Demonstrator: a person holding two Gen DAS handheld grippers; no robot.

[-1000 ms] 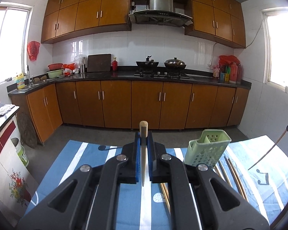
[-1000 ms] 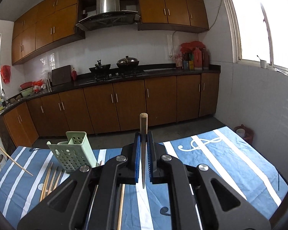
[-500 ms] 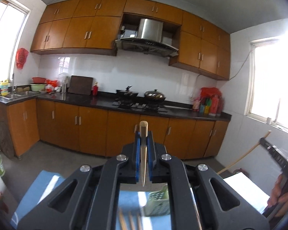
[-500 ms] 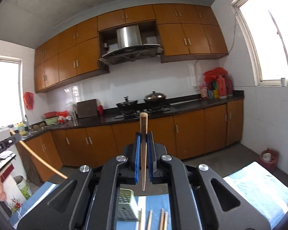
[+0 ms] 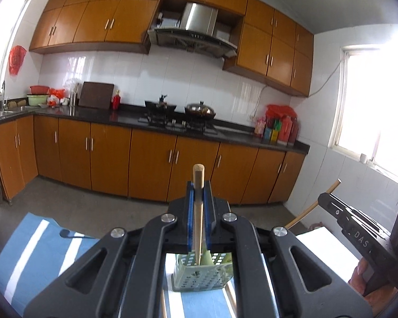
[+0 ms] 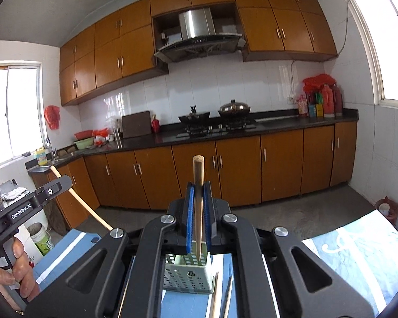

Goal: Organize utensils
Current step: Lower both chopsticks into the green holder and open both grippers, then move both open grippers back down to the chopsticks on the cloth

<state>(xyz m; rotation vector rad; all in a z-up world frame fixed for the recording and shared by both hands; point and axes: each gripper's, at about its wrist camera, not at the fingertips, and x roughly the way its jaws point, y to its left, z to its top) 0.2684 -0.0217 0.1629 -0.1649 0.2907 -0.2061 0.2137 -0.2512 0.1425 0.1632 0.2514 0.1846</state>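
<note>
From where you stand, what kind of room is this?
A home kitchen, it seems: a gas stove with a lidded wok, a range hood above it, and wooden cabinets under a dark countertop.

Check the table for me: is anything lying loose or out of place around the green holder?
Yes. A few chopsticks lie loose on the striped cloth beside the green holder, not inside it. The holder itself stands upright. Both tongs, left and right, grip one chopstick each above it.
</note>
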